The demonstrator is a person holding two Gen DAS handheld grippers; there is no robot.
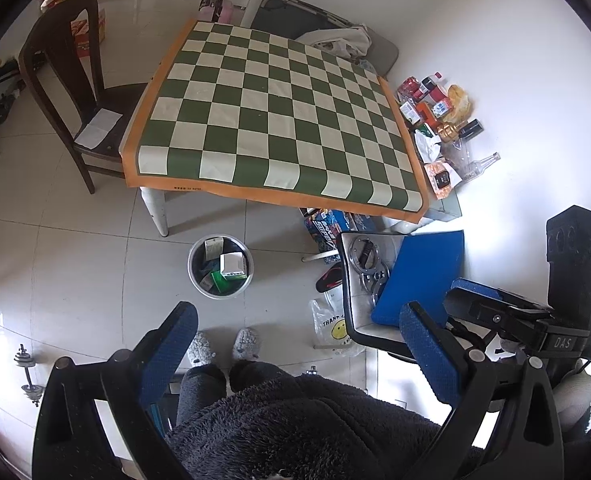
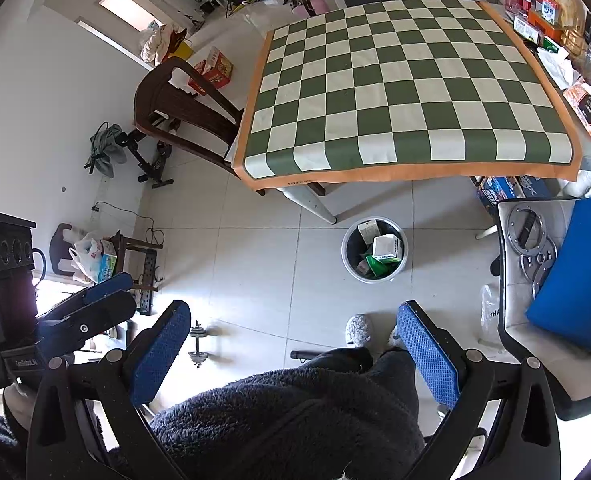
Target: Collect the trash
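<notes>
The trash bin stands on the tiled floor just in front of the table's near edge, beside a pale table leg. It is a round pail with a silvery rim and dark inside, and it holds a jumble of small cartons: a white box on top, a green packet, and another pale carton leaning at the far side. The checkered cloth on the table lies bare. The left gripper and right gripper both hang spread wide with nothing between their blue pads, above the person's dark fleecy legs and grey slippers.
</notes>
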